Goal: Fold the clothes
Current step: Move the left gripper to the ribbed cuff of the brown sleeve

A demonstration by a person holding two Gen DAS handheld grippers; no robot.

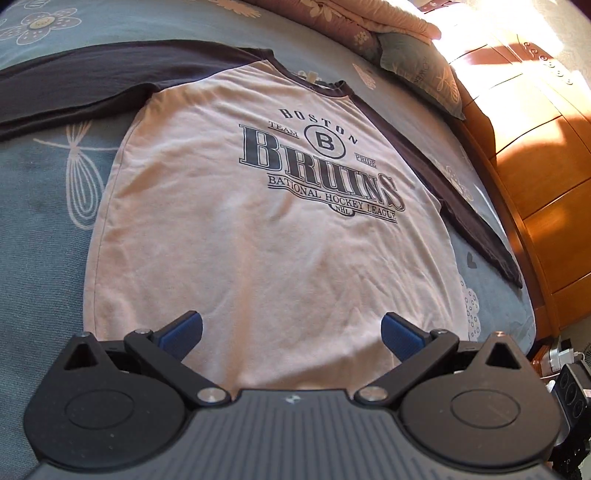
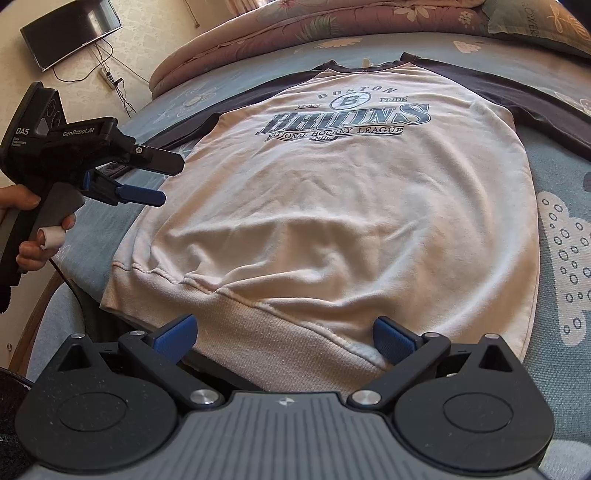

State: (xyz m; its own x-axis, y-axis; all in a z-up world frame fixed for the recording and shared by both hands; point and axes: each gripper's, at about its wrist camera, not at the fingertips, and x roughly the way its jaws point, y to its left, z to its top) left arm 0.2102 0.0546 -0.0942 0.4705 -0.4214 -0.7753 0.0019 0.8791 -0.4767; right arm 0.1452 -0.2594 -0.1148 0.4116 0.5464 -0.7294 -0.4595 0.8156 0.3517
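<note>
A pale pink sweatshirt (image 1: pixel 258 221) with dark sleeves and a "Boston Bruins" print lies flat, face up, on the bed, collar at the far end. In the right wrist view the same sweatshirt (image 2: pixel 332 206) shows its ribbed hem (image 2: pixel 280 332) nearest me. My left gripper (image 1: pixel 291 332) hovers open over the lower body of the shirt, nothing between its blue pads. My right gripper (image 2: pixel 284 336) is open just above the hem. The left gripper (image 2: pixel 155 177) also shows at the left of the right wrist view, held by a hand (image 2: pixel 26 225), open above the shirt's left side.
The bed carries a blue-grey sheet (image 1: pixel 44 206) with flower prints. A rolled quilt (image 2: pixel 295 29) and a pillow (image 1: pixel 421 70) lie at the head end. A wooden bed frame (image 1: pixel 535 166) runs along the right. A wall screen (image 2: pixel 70 31) hangs far left.
</note>
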